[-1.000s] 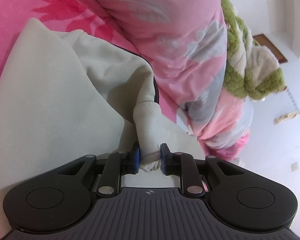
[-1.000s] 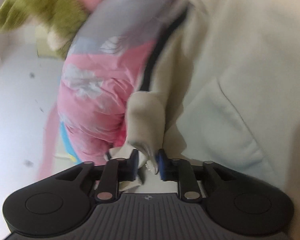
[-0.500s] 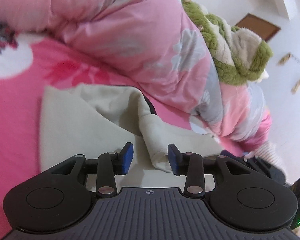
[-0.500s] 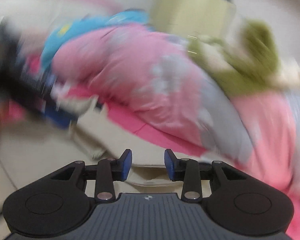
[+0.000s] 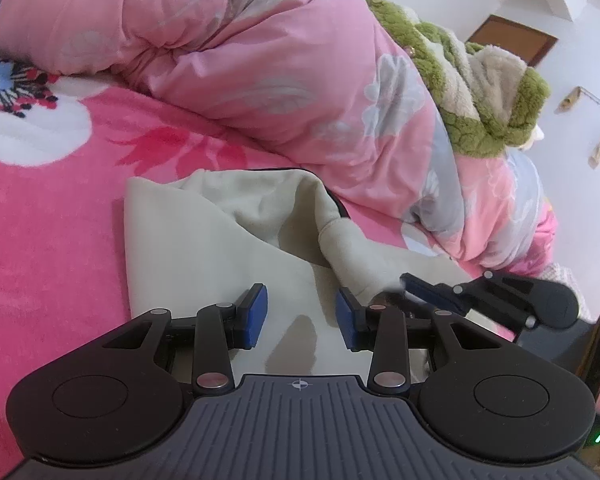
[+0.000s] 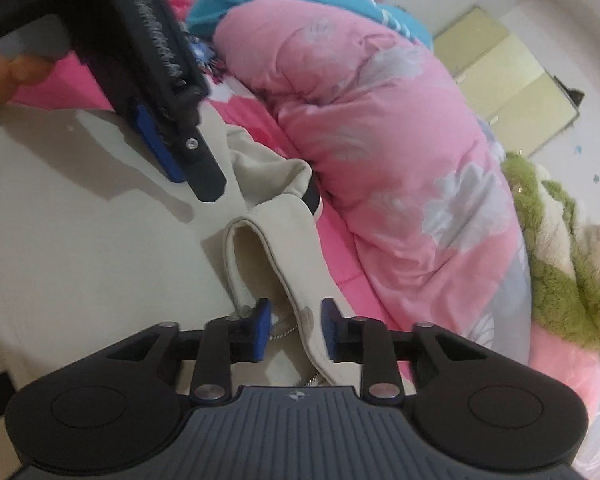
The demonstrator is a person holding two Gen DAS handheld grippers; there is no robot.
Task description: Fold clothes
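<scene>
Two grippers are over one cream garment point(image 5: 204, 248) lying on the bed's pink flowered blanket point(image 5: 40, 208).

Left side first: your left gripper point(image 5: 300, 312) hovers over the flat panel of the garment. Its fingers point(image 5: 256, 312) stand apart with nothing between them but bare cloth below; they have just been opening, and no pad presses on anything. From the right wrist camera, the same left gripper point(image 6: 172, 148) hangs above the cloth, with a hand point(image 6: 4, 60) on its handle.

Centre: the sleeve point(image 5: 348, 252) has been brought in across the body and lies loose on top, its cuff end point(image 6: 260, 248) pointing toward you.

Right side: your right gripper point(image 6: 294, 330) sits at the sleeve end. Its fingers point(image 6: 262, 328) have just been closing, with the edge of the cuff between them. A gap shows on each side of the cloth, so the pads do not appear to be pressing yet; judge it as not gripped.

Progress, as a judgement: one sleeve looks folded in, the body partly flattened. Still to do: squaring the sleeve, the other side if not folded (not visible), and the final fold of the body.

Surroundings: a bunched pink quilt point(image 5: 284, 64) lies just beyond the garment, a green and cream fleece point(image 5: 472, 92) beyond that, a blue pillow point(image 6: 284, 4) further back. White floor and pale cabinets point(image 6: 508, 80) are past the bed.
</scene>
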